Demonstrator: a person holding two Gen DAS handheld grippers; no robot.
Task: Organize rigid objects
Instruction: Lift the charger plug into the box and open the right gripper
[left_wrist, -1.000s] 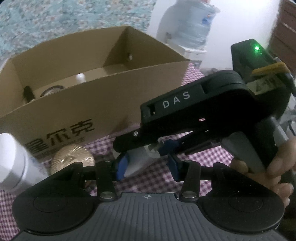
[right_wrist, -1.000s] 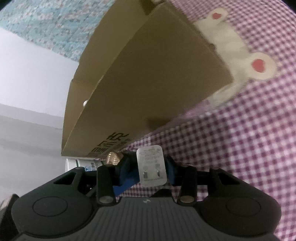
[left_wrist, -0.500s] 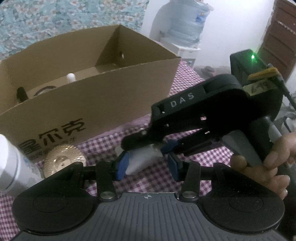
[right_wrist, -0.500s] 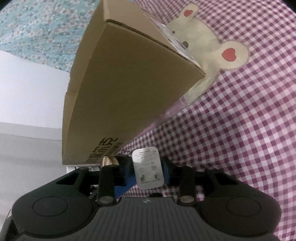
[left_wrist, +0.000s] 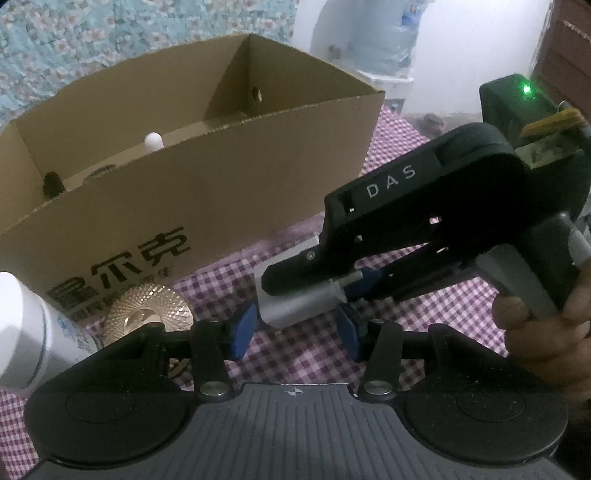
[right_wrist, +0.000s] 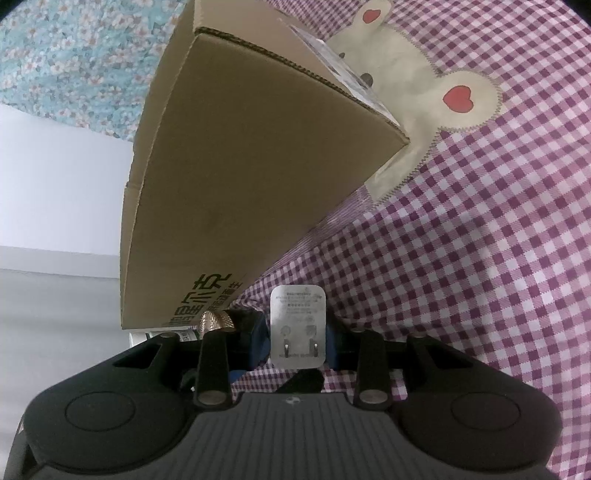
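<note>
Right hand-held gripper (right_wrist: 297, 341) closed on the white charger (right_wrist: 297, 326), held lifted just ahead of the open left hand-held gripper (left_wrist: 295, 326), beside the cardboard box (left_wrist: 221, 192), probably for dropping inside.

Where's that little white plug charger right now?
The white charger is clamped in the right gripper, lifted just above the checked cloth in front of the cardboard box. In the left wrist view it sits right of the gold disc.
</note>
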